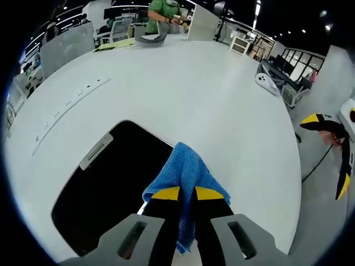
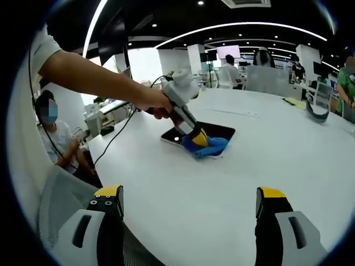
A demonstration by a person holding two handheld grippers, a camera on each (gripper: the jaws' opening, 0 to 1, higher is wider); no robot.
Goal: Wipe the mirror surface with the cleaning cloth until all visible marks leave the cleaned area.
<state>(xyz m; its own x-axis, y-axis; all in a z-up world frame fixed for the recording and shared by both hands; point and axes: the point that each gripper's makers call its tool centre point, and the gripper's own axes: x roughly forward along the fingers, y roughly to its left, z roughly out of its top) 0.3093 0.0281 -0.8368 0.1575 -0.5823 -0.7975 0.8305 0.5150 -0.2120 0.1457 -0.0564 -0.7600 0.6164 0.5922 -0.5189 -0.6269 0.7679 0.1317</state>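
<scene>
left claw (image 1: 187,202) clamped on cloth (image 1: 186,172) at mirror (image 1: 105,194) edge | right claw (image 2: 188,208) apart, idle | risk: cloth bunches, slides off onto tabletop (image 1: 194,100), marks stay

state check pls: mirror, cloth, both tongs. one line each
Dark rectangular mirror: flat on the white table, far corner under the cloth.
Blue woven cleaning cloth: bunched, clamped in the left tongs, resting on the mirror's corner.
Left tongs: shut on the cloth.
Right tongs: open, holding nothing, above the table.

A white table (image 1: 211,111) holds a grey headset (image 1: 152,39) at its far edge.
</scene>
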